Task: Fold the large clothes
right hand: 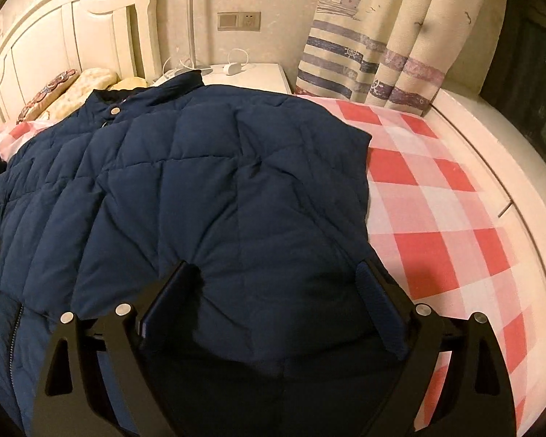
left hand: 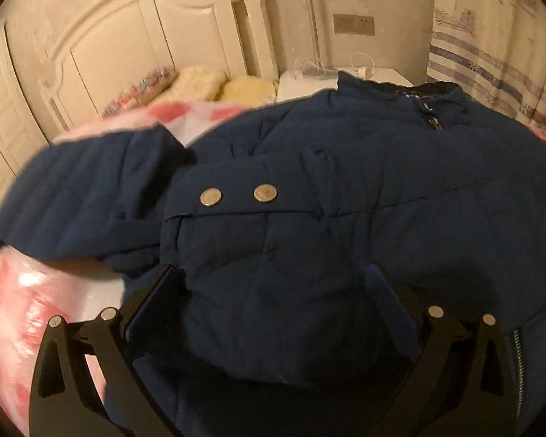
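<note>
Hovering over navy jacket (right hand: 207,182) on checked bedspread (right hand: 436,218); left gripper (left hand: 273,284) and right gripper (right hand: 276,276) fingers spread, gripping nothing. Pinching both hem corners evenly advisable.

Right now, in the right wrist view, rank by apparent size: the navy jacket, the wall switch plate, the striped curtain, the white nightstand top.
1. Navy jacket, fills most of the frame, though nearest the camera.
2. Striped curtain.
3. White nightstand top, partly hidden by the jacket.
4. Wall switch plate.
</note>
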